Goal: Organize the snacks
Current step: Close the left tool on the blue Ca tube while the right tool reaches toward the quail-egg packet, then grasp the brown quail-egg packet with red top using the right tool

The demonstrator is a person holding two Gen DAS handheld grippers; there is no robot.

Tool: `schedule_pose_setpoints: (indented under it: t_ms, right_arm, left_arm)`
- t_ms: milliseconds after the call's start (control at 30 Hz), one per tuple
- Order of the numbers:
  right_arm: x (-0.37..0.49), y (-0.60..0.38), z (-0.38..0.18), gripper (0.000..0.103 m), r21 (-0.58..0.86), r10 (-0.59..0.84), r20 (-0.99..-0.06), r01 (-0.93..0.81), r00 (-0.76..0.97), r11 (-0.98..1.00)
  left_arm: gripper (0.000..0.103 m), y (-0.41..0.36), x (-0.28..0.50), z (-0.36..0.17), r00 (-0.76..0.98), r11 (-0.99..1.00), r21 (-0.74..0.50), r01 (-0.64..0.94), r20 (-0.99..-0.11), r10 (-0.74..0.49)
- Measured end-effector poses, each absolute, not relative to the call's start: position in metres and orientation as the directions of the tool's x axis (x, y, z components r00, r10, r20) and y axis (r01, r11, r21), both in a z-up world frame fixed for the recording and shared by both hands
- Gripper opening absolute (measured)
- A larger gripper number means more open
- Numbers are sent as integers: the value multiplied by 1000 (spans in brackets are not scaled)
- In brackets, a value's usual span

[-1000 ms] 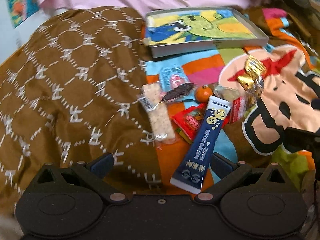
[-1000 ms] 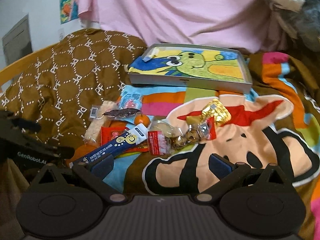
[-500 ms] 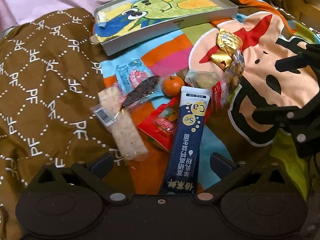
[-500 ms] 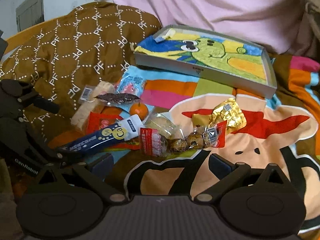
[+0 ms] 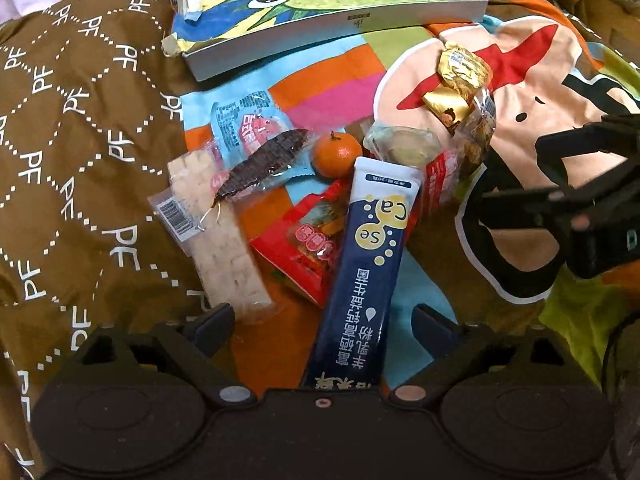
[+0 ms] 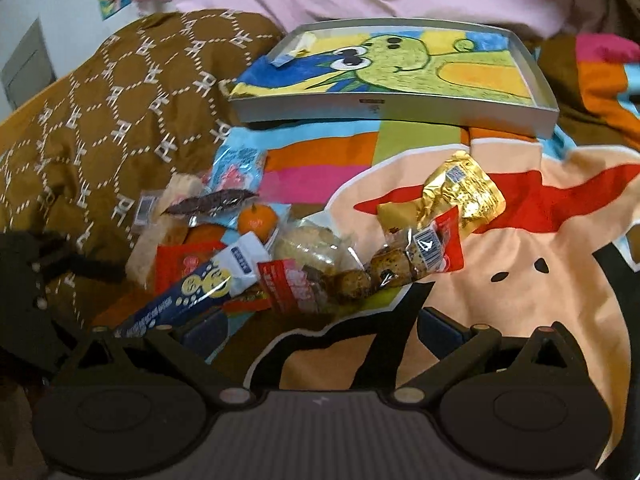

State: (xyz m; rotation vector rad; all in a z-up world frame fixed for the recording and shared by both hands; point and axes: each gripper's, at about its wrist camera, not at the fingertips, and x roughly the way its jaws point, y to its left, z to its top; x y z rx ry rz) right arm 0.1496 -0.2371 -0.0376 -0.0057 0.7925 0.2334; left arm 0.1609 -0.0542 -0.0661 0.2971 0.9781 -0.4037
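Both grippers — left gripper [image 5: 320,324] and right gripper [image 6: 322,328] — hover with jaws spread, grasping nothing. The blue stick packet [image 5: 366,264] lies between the left jaws — the tray [image 6: 376,110] sits beyond.

A bed is covered by a bright cartoon-print blanket [image 5: 328,80] and, toward its left side, a brown quilt with white lattice pattern [image 5: 80,140]. A shallow grey tray with a green cartoon dinosaur liner [image 5: 348,20] is set on the blanket toward the far edge. Nearer, a heap of snacks is spread across the blanket: a long navy stick sachet [image 5: 368,268], a small orange mandarin [image 5: 337,153], a pale puffed-rice bar in clear wrap [image 5: 224,248], a red packet [image 5: 304,248] and gold foil sweets [image 5: 460,76].
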Motion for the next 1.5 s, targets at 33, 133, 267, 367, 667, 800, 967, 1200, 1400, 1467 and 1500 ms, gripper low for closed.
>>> schedule_pose_setpoints:
  t_ms: [33,133,267,367,667,800,967,1200,1400,1467,1500]
  right_arm:
    - [152,-239,-38,103,105,214,-705,-199,676,974]
    - [159,-246,-41,103,187,255,-702,-173,665,967]
    - [166,-249,-44,103,228,252,-692,-126,677,965]
    - [171,-251,-43,103,263,252,-673,-93,695,960]
    - [186,-261,-46,100,327,209,-659,26,723,945]
    - [186,-261,-46,96,316,185,-660,45,728,948]
    - [187,-261,-47,90,311,172,-662,59,729,949]
    - [186,-261,-48,81,289,141,-676,84,723,954]
    - [186,-265,-54,80,268,107,-726,136,680,954]
    - [188,-269,-60,79,298,130,-734,144,666,944]
    - [189,-270,-62,78,310,137,-734,148,666,939]
  left_arm:
    - [95,-54,161,-66,495,887,60,459,-846,-199]
    - [93,-54,162,-64,487,887,38,461,-846,-217]
    - [82,-55,162,-65,462,885,6,465,-855,-236]
    - [78,-55,163,-68,445,888,-8,460,-864,-238]
    - [55,-53,165,-71,405,894,-53,446,-878,-254]
    - [45,-52,165,-71,401,894,-66,442,-878,-263]
    - [40,-52,165,-71,395,892,-96,441,-872,-289]
    - [38,-50,169,-74,393,910,-156,384,-864,-314]
    - [38,-48,175,-75,401,926,-191,326,-859,-318]
    - [38,-49,176,-75,406,928,-193,318,-857,-317]
    - [38,-49,177,-75,407,930,-196,311,-857,-317]
